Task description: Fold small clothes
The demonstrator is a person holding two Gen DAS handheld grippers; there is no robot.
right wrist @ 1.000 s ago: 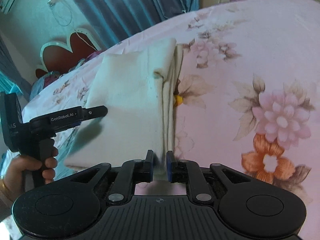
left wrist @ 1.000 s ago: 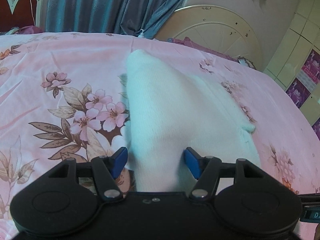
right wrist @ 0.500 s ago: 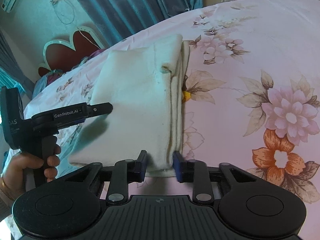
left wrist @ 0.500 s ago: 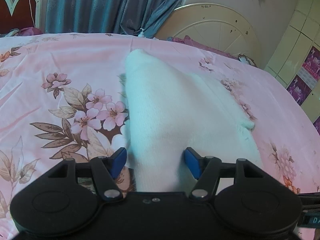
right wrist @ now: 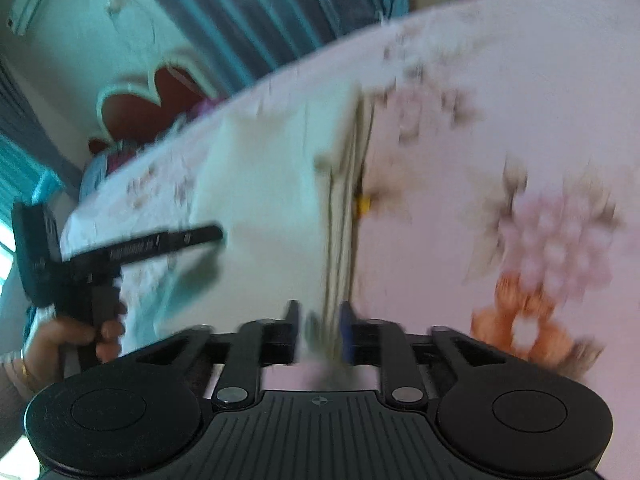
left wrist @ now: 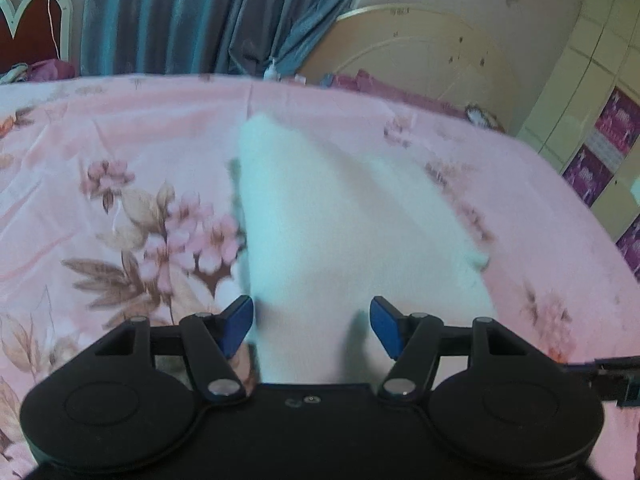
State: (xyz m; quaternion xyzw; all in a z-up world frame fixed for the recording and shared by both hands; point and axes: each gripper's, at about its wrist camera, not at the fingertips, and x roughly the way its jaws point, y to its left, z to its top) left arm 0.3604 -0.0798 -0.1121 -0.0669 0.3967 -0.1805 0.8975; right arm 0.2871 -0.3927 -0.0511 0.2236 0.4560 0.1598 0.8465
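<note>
A folded white garment [left wrist: 332, 220] lies on the pink floral bedsheet [left wrist: 100, 160]. My left gripper [left wrist: 312, 326] is open, its blue fingertips [left wrist: 236, 322] apart on either side of the garment's near end. In the right wrist view the same garment [right wrist: 272, 200] shows stacked folded layers along its right edge. My right gripper [right wrist: 320, 330] is open with a moderate gap, the garment's near corner between its fingers. The left gripper [right wrist: 120, 248] shows at the left in a hand. The right wrist view is blurred.
A heart-shaped red headboard [right wrist: 148, 96] and blue curtains [left wrist: 180, 16] stand behind the bed. A round cream board [left wrist: 420, 48] leans on the far wall. A small yellow spot [right wrist: 363, 202] sits beside the garment's edge.
My right gripper opened from shut on the garment's corner and now stands open around it. The left gripper stayed open and shifted only slightly. Both views are now motion-blurred.
</note>
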